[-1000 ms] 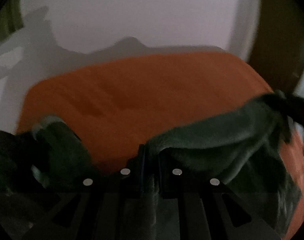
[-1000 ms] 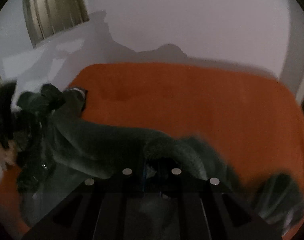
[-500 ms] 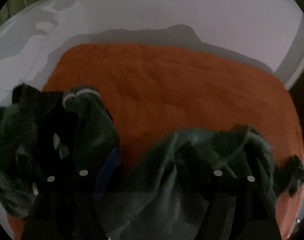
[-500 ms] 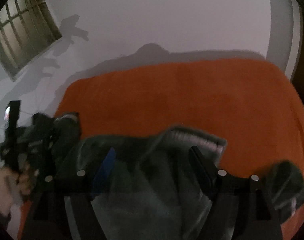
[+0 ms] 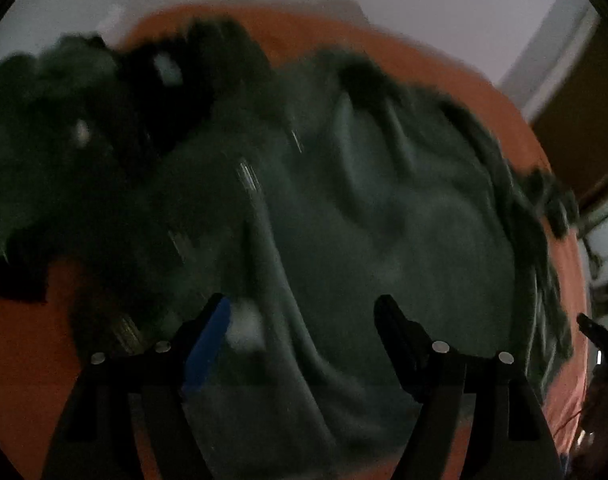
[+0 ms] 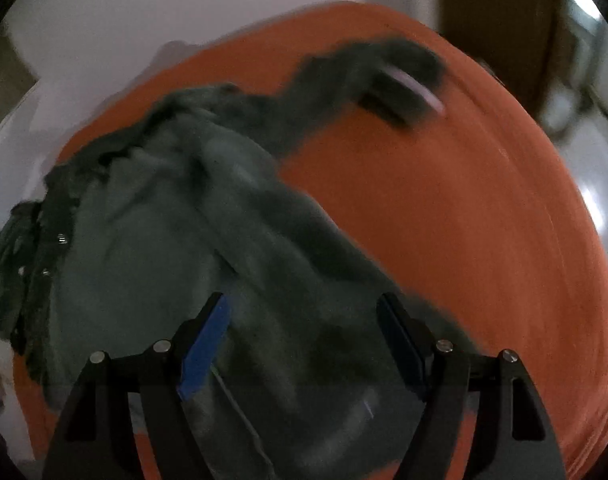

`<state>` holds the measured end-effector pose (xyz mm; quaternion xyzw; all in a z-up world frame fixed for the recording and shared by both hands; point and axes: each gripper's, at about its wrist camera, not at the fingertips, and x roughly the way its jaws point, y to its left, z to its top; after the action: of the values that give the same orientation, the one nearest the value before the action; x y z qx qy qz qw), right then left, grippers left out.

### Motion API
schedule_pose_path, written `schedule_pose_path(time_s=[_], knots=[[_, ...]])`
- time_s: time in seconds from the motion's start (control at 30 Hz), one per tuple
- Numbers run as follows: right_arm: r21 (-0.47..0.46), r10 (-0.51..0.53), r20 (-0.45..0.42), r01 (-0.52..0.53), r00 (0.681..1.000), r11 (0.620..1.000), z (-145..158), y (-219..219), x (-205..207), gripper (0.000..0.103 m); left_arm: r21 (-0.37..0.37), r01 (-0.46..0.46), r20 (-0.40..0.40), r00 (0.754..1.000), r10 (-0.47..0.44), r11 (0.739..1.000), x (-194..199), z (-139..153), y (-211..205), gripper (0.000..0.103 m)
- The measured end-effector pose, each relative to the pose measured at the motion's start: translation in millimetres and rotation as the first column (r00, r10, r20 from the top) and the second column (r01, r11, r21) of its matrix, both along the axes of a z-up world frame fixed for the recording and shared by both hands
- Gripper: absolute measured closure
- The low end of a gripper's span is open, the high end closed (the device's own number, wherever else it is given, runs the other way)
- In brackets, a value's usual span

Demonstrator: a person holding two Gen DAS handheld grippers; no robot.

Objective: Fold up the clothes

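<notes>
At lower centre of each wrist view, the left gripper (image 5: 304, 312) and right gripper (image 6: 304, 312) stand wide apart, gripping nothing. Beneath them, filling mid-frame, the dark green garment (image 6: 152, 248) lies rumpled on the orange cover (image 6: 463, 220).

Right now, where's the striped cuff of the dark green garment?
In the right wrist view the striped cuff lies at the upper right, at the end of a sleeve stretched away from the dark green garment, on the orange cover.
</notes>
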<state>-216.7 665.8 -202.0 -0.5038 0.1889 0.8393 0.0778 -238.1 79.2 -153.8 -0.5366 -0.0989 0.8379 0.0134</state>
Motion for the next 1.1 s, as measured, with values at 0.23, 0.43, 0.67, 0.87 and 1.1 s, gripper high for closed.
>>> schedule_pose_path(time_s=[0.23, 0.43, 0.67, 0.87, 1.1], knots=[[-0.211, -0.250, 0.011, 0.247, 0.968, 0.946, -30, 10, 103, 0.028, -0.004, 0.307, -0.109, 0.946, -0.305, 0.952, 57, -3, 136, 0.027], [-0.435, -0.257, 0.014, 0.237, 0.966, 0.869, -43, -18, 121, 0.028, -0.164, 0.506, -0.155, 0.835, -0.528, 0.847, 104, -12, 200, 0.027], [-0.468, -0.216, 0.063, 0.220, 0.974, 0.856, -53, -56, 106, 0.058, -0.207, 0.511, -0.120, 0.833, -0.539, 0.835, 105, -53, 207, 0.027], [-0.366, -0.280, 0.014, 0.265, 0.960, 0.892, -36, -48, 124, 0.103, -0.208, 0.468, -0.026, 0.875, -0.483, 0.859, 86, -79, 201, 0.098], [-0.278, -0.335, -0.055, 0.308, 0.940, 0.910, -8, -29, 158, 0.103, -0.149, 0.525, 0.019, 0.849, -0.529, 0.838, 130, -50, 184, 0.099]])
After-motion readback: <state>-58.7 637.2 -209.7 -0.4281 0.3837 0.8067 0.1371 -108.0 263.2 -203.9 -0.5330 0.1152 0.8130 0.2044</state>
